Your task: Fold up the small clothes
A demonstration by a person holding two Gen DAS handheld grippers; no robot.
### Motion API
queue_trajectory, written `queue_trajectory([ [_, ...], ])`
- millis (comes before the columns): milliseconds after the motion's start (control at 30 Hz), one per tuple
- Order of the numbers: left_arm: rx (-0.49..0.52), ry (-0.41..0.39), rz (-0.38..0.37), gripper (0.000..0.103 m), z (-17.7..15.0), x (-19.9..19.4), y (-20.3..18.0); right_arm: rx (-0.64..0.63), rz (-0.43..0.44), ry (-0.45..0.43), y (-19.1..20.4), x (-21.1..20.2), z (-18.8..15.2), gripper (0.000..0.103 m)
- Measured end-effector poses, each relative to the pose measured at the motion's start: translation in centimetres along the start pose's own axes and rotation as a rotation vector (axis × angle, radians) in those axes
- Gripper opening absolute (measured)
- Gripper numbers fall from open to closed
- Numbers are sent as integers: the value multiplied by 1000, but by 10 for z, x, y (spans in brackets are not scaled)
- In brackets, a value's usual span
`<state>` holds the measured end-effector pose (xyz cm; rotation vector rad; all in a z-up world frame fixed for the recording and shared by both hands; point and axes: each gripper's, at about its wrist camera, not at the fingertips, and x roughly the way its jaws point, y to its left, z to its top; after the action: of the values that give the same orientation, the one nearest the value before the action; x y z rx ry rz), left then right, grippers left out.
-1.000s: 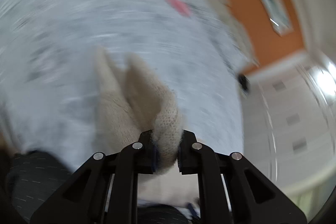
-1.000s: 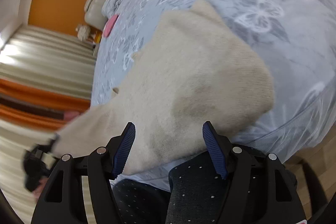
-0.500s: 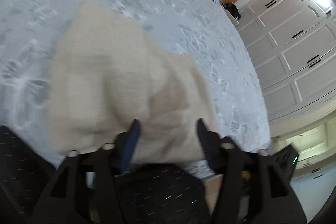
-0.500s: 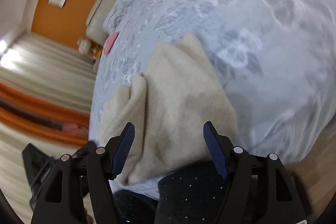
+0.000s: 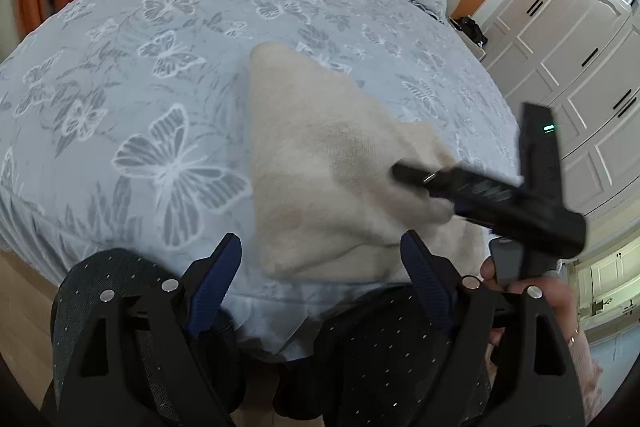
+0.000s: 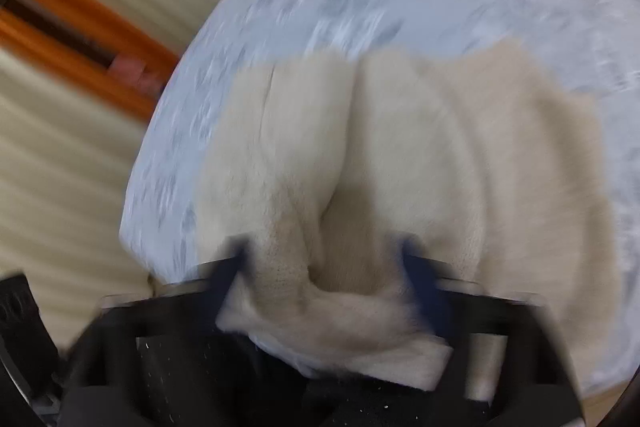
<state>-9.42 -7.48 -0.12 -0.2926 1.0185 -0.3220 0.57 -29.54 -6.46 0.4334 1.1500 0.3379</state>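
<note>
Left wrist view: left gripper (image 5: 320, 263) fingers spread empty, right gripper (image 5: 404, 173) fingers closing on cream knit garment (image 5: 320, 163) at bed (image 5: 160, 75) near edge, next fold needs its flap carried across

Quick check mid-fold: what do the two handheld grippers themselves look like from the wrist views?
The left gripper has black angular plastic arms with round silver bolts and ribbed dark blue pads on its fingers. The right gripper, seen from the left wrist view, is a black bar-shaped body with a small green light. In its own blurred view it shows the same black frame and blue pads.
</note>
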Motion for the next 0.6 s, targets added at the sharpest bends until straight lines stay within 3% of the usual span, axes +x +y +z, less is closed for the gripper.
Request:
queue_trajectory([
  [33,1,4,1,80,-2,-2,3,-2,7,20,-1,0,-2,10],
  [167,-11,13,8,80,-3,-2,15,37,22,-225,-3,-78,-13,7],
  [233,-24,16,1,81,-3,-1,19,95,14,-294,-22,-100,-26,7],
  [300,-45,35,-11,81,-4,7,21,129,-111,-237,-50,-81,-37,14],
  [333,-51,46,-16,81,-4,11,22,151,-176,-129,-68,-57,-44,20],
  [367,-57,61,-25,81,-5,15,20,182,-157,-91,-78,-48,-50,20],
  [400,-55,68,-33,81,-6,18,18,204,-129,-107,-81,-50,-52,21],
  [433,-46,68,-38,81,-6,18,14,223,-102,-144,-82,-59,-53,34],
  [467,-37,64,-41,81,-7,17,11,233,-101,-196,-79,-72,-51,60],
  [533,-15,52,-43,82,-8,14,7,248,-148,-287,-75,-92,-47,83],
  [600,10,50,-45,85,-9,13,3,248,-124,-304,-75,-93,-36,85],
])
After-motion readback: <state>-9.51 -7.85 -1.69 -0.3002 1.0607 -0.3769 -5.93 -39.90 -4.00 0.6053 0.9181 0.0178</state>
